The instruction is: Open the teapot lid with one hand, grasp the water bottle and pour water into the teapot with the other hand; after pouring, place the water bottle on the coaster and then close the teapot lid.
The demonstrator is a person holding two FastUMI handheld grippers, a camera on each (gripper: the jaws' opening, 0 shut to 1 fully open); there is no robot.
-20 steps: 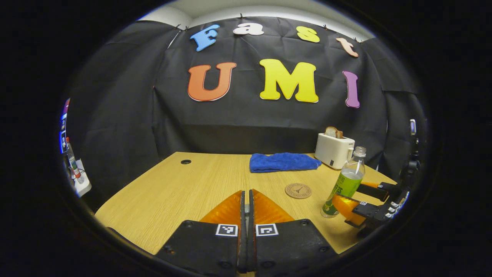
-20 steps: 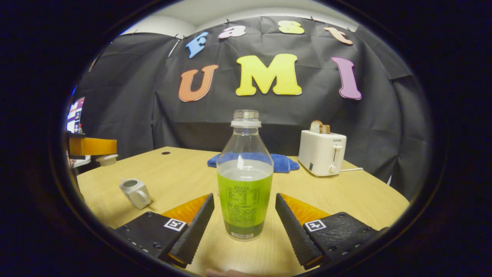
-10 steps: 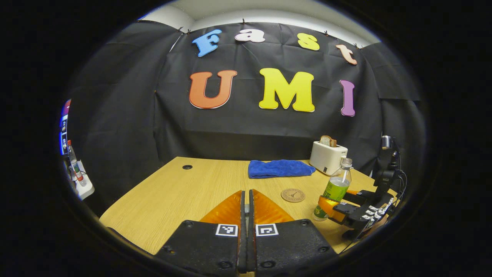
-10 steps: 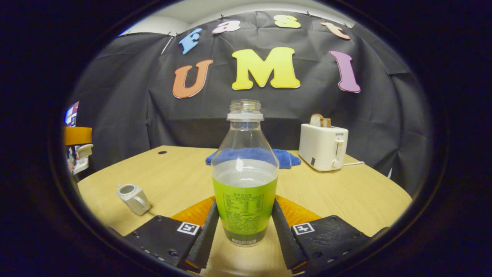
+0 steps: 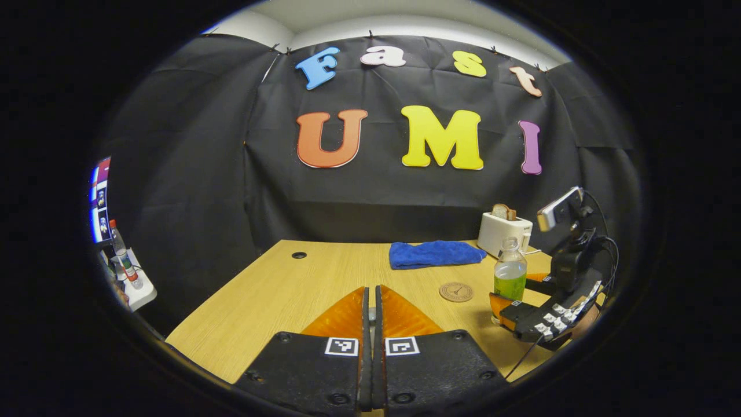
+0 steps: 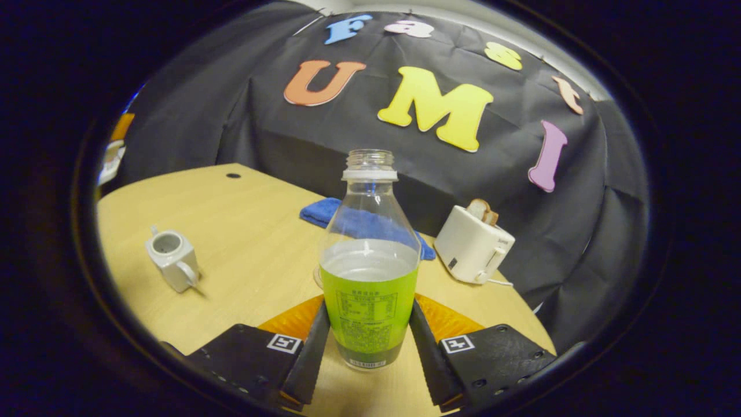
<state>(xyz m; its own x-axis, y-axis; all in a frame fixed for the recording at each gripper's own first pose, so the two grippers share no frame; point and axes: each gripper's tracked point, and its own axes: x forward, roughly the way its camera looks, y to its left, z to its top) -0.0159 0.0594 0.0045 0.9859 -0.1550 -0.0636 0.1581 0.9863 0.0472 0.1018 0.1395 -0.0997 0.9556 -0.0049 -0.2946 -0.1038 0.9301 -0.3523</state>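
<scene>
In the right gripper view, the right gripper point(image 6: 369, 353) was clamped on the water bottle point(image 6: 369, 272), one finger pressed against each side of the green label near its base. The bottle stood upright between them with no cap on its neck, and water filled it to just above the label. To the left of it on the table point(image 6: 249, 255) sat the white teapot point(image 6: 171, 258), well apart from the bottle, its top open and its handle turned toward the camera. Behind the bottle lay a folded blue cloth point(image 6: 324, 211), and to the right of that stood a white toaster point(image 6: 472, 243) with bread in its slots.

In the left gripper view, the left gripper point(image 5: 371, 324) had its fingers pressed together over the near edge of the table; whether anything was pinched between them could not be told. Farther off to the right, the right gripper point(image 5: 509, 301) held the bottle point(image 5: 510, 275) upright. The round brown coaster point(image 5: 455, 291) lay flat on the table just to the left of the bottle. The blue cloth point(image 5: 435, 253) and toaster point(image 5: 505, 231) sat beyond, near the black wall.
</scene>
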